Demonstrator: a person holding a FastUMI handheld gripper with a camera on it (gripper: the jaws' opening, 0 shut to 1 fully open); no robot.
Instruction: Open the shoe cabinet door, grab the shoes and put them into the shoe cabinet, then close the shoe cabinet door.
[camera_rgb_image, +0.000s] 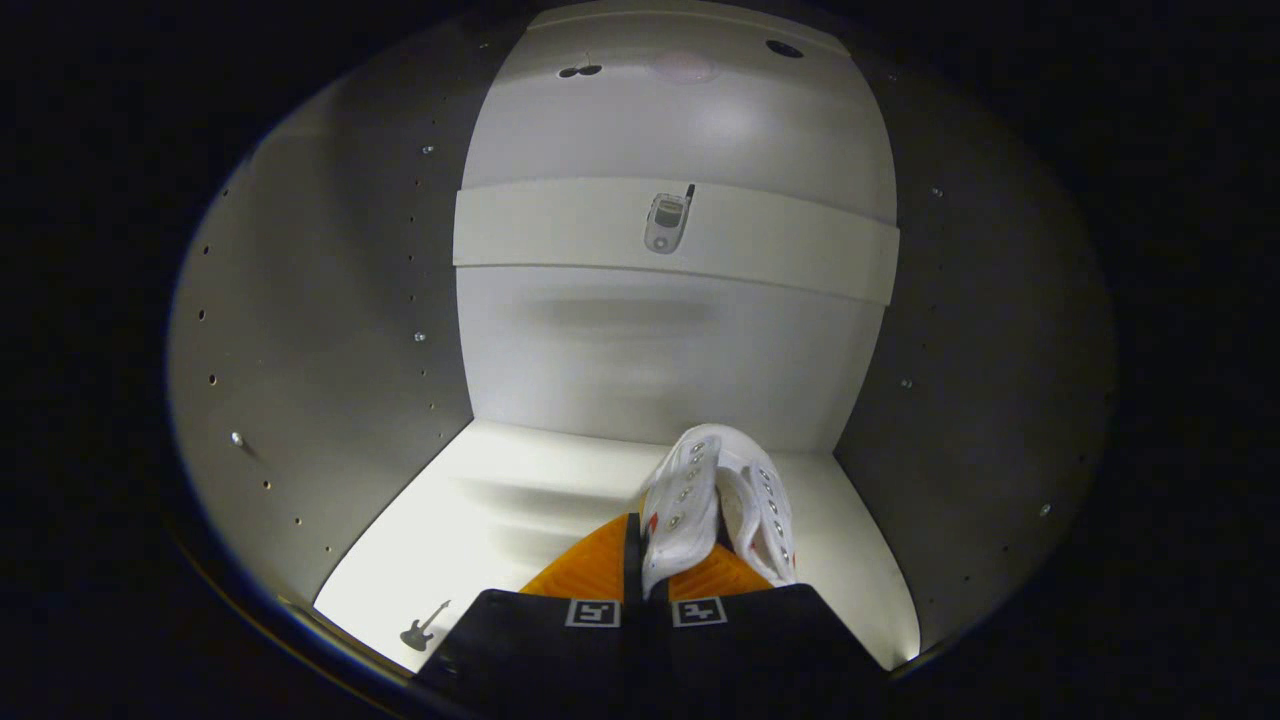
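Hand-held gripper (645, 560) clamped on white shoe (715, 500) inside shoe cabinet (330, 330); lower flat onto cabinet floor (500, 510) near back-right corner, then release.

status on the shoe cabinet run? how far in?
Done: the door must be open, since the view looks into the cabinet, down to its floor and back wall. In hand: the gripper is shut on a white shoe, held over the floor inside. Left: set the shoe down, let go, back out and close the door. Whether more shoes are waiting can't be told.
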